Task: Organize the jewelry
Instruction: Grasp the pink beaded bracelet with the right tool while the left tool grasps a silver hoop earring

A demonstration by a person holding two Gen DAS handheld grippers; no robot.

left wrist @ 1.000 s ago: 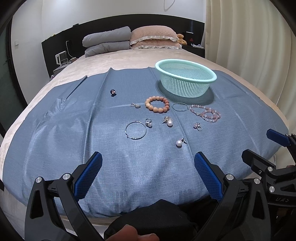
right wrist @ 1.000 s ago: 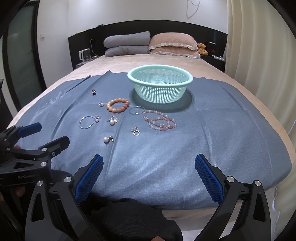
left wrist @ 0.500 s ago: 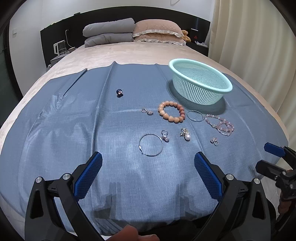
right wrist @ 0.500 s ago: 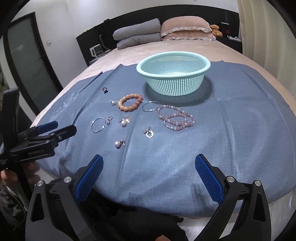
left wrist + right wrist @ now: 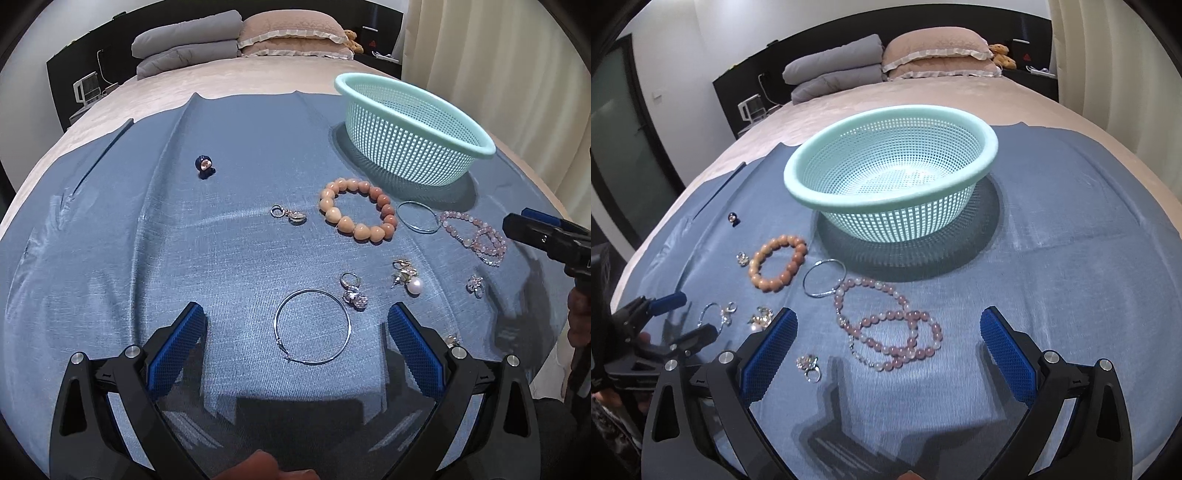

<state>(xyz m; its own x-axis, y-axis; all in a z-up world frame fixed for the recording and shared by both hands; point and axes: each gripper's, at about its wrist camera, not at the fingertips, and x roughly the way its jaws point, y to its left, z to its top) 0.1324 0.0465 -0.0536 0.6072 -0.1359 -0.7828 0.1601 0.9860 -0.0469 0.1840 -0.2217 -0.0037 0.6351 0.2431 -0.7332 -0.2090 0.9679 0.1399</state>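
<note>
Jewelry lies on a blue cloth (image 5: 110,258) on a bed. My left gripper (image 5: 295,350) is open just above a large silver hoop (image 5: 312,326), which sits between its jaws. Beyond lie a peach bead bracelet (image 5: 356,210), a small silver hoop (image 5: 417,216), a pearl earring (image 5: 410,280) and a crystal earring (image 5: 352,291). My right gripper (image 5: 888,352) is open over a pink bead necklace (image 5: 890,328). A mint basket (image 5: 890,177) stands empty behind it.
A dark blue charm (image 5: 204,166) lies apart at the left. A small clasp earring (image 5: 290,214) and a crystal stud (image 5: 809,365) lie on the cloth. Pillows (image 5: 938,55) are at the bed's head. Curtains (image 5: 498,55) hang at the right.
Both grippers have moved forward and down over the cloth. The left is now over the large hoop, the right over the pink necklace. Both stay open.
</note>
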